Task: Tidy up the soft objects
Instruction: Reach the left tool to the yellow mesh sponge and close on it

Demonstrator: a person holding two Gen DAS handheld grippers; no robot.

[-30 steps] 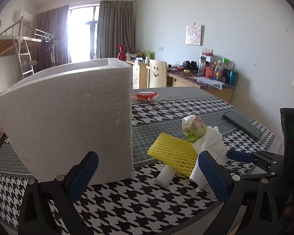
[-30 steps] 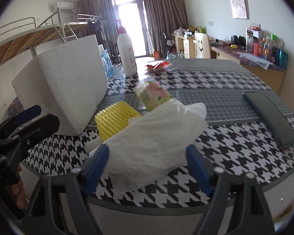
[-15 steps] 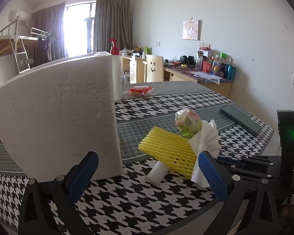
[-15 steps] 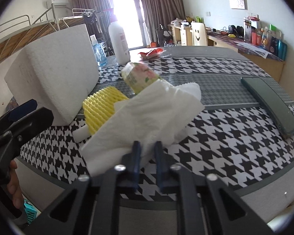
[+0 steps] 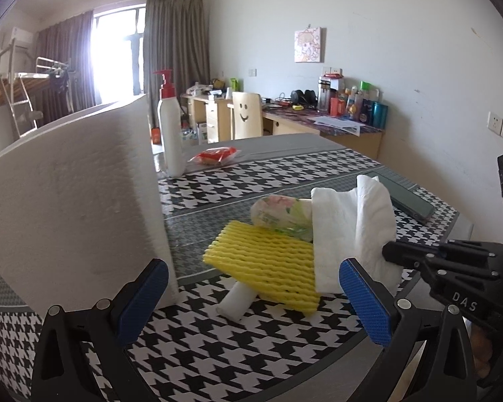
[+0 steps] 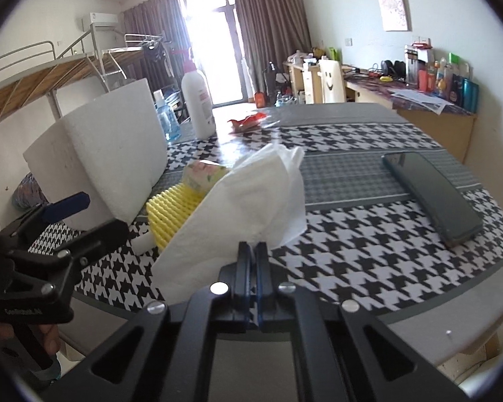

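Right gripper (image 6: 251, 251): fingers clenched on the near edge of the white tissue (image 6: 248, 194); they have just been closing, and the tissue is pinched between them.
Tissue position: hanging up from the pinch, its far corner draped toward the tissue packet (image 6: 203, 172); lower edge seems clear of the desk (image 6: 369, 261), though contact under the fold is hidden.
Left gripper (image 5: 251, 298): fingers released, wide apart, nothing between them.
Key relation: the yellow foam net (image 5: 265, 264) lies straight ahead of the left fingers, just beyond them, flat on a white foam roll (image 5: 236, 301). Its long axis runs across the view from far left to near right. The left hand is the nearer one to it; the right is occupied.
Foam block (image 5: 77, 207): upright, left of the net, near the left finger; judged the likely obstacle if the left hand swings that way.
Left view only: the net's full outline and the roll beneath it; the right gripper shows from the side, with the tissue rising from it.
Right view only: the pinch itself, pad to pad; the dark phone (image 6: 432, 194) well apart to the right; the net mostly hidden behind the tissue.
Judgement: tissue secured, not yet placed; net and packet untouched.
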